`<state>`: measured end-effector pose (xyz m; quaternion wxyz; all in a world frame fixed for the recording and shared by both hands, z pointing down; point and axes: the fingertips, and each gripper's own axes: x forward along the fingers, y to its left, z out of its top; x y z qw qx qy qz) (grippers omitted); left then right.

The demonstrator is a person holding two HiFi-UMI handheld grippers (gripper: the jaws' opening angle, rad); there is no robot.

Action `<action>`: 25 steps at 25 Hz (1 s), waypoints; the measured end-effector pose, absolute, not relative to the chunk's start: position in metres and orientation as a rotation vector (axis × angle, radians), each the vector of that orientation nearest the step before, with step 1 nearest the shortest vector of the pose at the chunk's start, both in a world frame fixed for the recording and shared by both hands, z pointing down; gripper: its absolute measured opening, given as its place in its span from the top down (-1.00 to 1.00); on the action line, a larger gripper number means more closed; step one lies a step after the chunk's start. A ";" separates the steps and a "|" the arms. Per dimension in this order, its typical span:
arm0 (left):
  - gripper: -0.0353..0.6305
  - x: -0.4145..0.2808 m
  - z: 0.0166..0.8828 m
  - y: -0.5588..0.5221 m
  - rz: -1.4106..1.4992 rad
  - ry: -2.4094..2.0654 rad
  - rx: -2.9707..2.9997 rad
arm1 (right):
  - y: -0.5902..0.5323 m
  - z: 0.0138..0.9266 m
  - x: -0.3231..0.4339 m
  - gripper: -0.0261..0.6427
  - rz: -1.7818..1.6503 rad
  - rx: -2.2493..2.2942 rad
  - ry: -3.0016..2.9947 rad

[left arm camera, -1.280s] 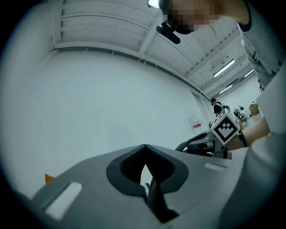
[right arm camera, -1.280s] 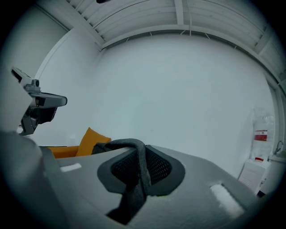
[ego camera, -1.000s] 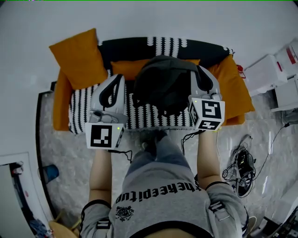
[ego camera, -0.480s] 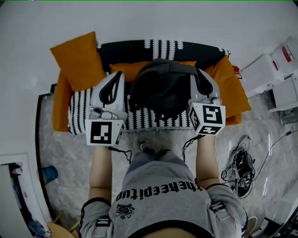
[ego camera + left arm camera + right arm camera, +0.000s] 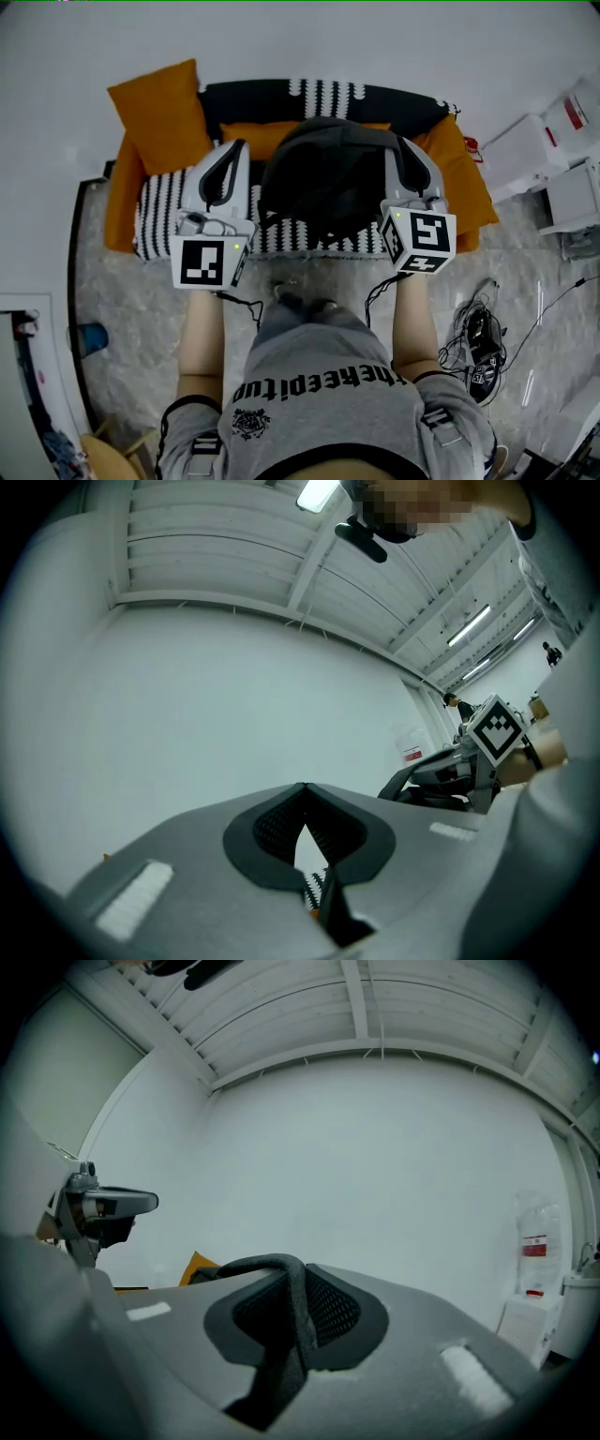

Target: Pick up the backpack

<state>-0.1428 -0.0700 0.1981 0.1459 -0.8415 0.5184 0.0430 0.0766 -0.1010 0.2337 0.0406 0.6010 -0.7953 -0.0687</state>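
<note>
**Item: backpack held by two grippers over a sofa**

Left gripper (image 5: 305, 789): we record its jaws clenched, tips meeting. A black strap edged with zip teeth (image 5: 330, 913) is caught low between them.

Right gripper (image 5: 298, 1274): its jaws are clamped on a dark grey padded strap (image 5: 292, 1326), which runs up between the pads and curls over the tips.

Dark grey fabric backpack (image 5: 328, 178): it hangs between the two grippers above the sofa seat. We cannot tell from overhead whether it clears the seat.

Surroundings:
- An orange sofa (image 5: 122, 202) stands against a white wall, and the bag hides the middle of it.
- A black-and-white striped knitted throw (image 5: 164, 202) covers the seat.
- A loose orange square cushion (image 5: 164, 117) lies at the sofa's left end.
- The floor is grey and marbled (image 5: 141, 300).
- Tangled black cables (image 5: 478, 333) lie on the floor to the right.
- White boxes (image 5: 530, 145) stand beyond the sofa's right arm.

Markings:
- Each gripper carries a black-and-white square-marker cube, left (image 5: 208, 264) and right (image 5: 422, 242).
- The person's grey shirt (image 5: 319, 412) bears gothic lettering that we cannot read with certainty.
- The print on a red-and-white label (image 5: 534, 1246) by the wall is too small to read.
</note>
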 end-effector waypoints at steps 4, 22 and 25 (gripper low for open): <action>0.83 -0.134 0.196 -0.058 0.126 1.496 -2.409 | -0.090 0.231 0.085 0.79 -0.208 1.840 -2.450; 0.83 -0.094 0.191 -0.014 0.122 1.532 -2.373 | -0.058 0.240 0.121 0.79 -0.181 1.783 -2.483; 0.83 -0.090 0.190 -0.010 0.114 1.536 -2.365 | -0.056 0.240 0.128 0.79 -0.175 1.793 -2.490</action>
